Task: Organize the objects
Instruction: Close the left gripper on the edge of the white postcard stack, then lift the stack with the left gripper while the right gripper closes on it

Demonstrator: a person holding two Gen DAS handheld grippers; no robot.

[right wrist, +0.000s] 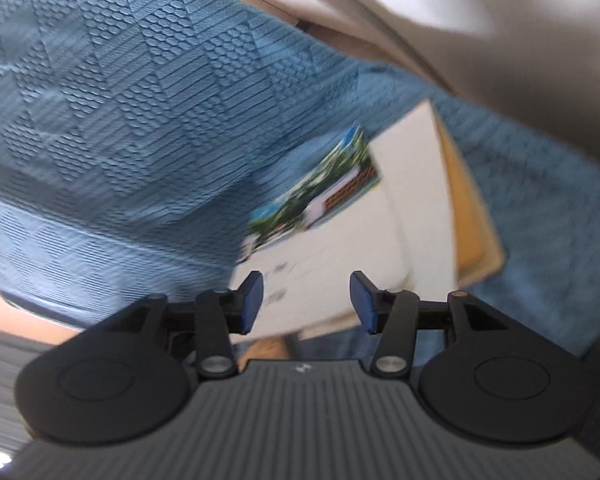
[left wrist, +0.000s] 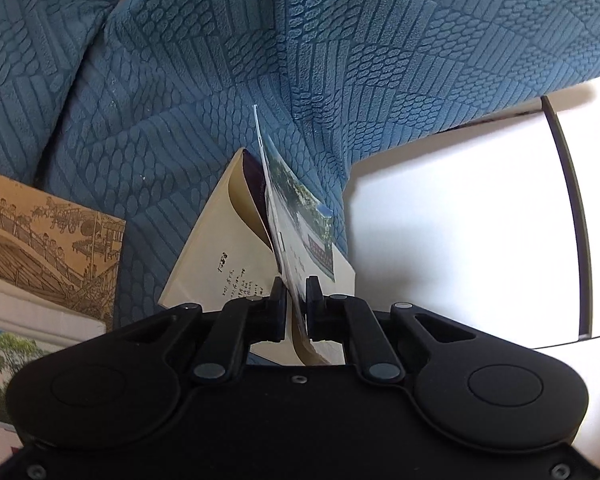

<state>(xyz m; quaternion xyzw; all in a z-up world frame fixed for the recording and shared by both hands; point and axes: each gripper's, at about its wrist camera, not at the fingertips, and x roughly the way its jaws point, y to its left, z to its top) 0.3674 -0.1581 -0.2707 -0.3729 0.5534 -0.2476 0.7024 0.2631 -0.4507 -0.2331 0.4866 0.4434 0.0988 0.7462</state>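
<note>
Jaws clamped tight on the left gripper (left wrist: 296, 300), pinching the photo cover (left wrist: 300, 208) of a cream booklet (left wrist: 220, 248) that lies on the blue bedspread (left wrist: 160, 80); the right gripper (right wrist: 306, 300) stands released, holding nothing, over the same booklet. Risk now: only the thin cover is gripped, so lifting could tear or crease it, or the booklet could swing open.

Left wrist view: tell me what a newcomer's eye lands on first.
The left hand-held gripper at bottom centre, shut on the photo cover of a cream book, pulling it up on edge. Behind lies a blue textured blanket, with a brown illustrated book at the left edge.
</note>
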